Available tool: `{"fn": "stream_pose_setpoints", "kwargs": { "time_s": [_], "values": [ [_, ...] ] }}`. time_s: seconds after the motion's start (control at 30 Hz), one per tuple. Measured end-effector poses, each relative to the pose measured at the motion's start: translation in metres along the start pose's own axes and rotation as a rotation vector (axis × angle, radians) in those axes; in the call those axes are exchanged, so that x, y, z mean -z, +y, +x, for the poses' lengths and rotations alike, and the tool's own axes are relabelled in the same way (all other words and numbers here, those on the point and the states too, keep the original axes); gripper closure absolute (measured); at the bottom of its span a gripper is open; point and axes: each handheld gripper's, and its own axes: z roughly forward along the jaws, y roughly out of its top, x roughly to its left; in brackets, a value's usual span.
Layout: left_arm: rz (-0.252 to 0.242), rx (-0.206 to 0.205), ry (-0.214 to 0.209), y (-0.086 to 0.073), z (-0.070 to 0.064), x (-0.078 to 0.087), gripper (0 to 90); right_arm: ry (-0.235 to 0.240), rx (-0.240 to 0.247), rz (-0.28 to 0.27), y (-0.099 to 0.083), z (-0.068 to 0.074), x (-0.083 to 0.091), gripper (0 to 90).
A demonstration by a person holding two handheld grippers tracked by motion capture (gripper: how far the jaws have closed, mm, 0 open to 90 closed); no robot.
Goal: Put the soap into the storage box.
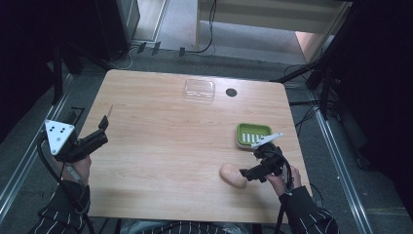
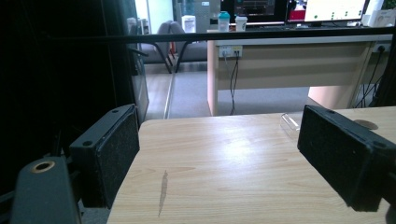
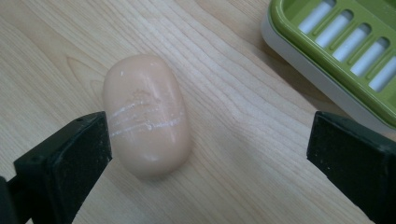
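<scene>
Near the front edge of the wooden table, right of centre, lies a peach-coloured oval soap bar, flat on the wood. The right gripper hangs just beside it, jaws spread wide with nothing between them; in the right gripper view the soap sits close by the left jaw. A little farther back on the right stands a green slotted soap dish. At the near left edge the left gripper is held released, empty. Toward the far edge rest a clear plastic lid and a small dark disc.
</scene>
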Motion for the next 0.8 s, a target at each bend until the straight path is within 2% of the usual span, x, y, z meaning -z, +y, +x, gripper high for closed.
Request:
{"fn": "stream_pose_setpoints", "kwargs": {
  "time_s": [0.3, 0.5, 0.8],
  "values": [
    [0.002, 0.000, 0.000, 0.000, 0.000, 0.000, 13.5, 0.013, 0.040, 0.022, 0.008, 0.006, -0.008, 1.1],
    [0.005, 0.000, -0.003, 0.000, 0.000, 0.000, 13.5, 0.018, 0.075, 0.063, 0.014, 0.011, -0.015, 1.2],
    [0.008, 0.001, -0.005, 0.000, 0.000, -0.001, 13.5, 0.054, 0.126, 0.113, 0.020, 0.016, -0.023, 5.2]
  ]
}}
